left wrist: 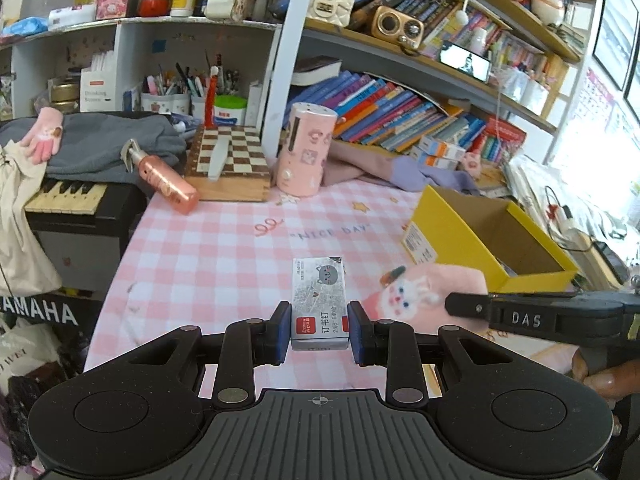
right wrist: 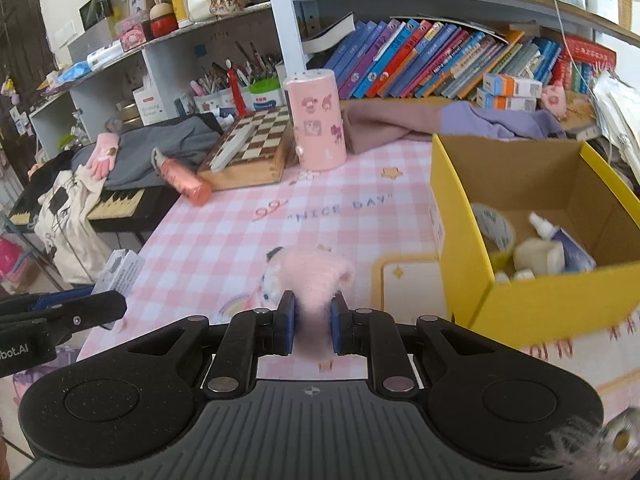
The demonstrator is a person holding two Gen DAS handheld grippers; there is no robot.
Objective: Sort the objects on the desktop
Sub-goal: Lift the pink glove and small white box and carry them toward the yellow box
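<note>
My left gripper (left wrist: 319, 330) is shut on a silver staple box (left wrist: 319, 300) with a grey cat print, over the pink checked tablecloth (left wrist: 208, 264). My right gripper (right wrist: 313, 322) is shut on a pink fluffy glove (right wrist: 312, 276) with a bunny face, which also shows in the left wrist view (left wrist: 416, 294). A yellow cardboard box (right wrist: 532, 308) stands to the right; it holds a tape roll (right wrist: 494, 228), a small bottle and white items. The staple box also shows at the left of the right wrist view (right wrist: 120, 270).
A pink cylinder container (left wrist: 306, 150), a wooden chessboard box (left wrist: 230, 164) and a pink spray bottle (left wrist: 166, 178) lie at the back. Purple cloth (right wrist: 440, 124) lies behind the yellow box. Bookshelves stand behind. A keyboard (left wrist: 68, 196) with another pink glove (left wrist: 46, 134) is left.
</note>
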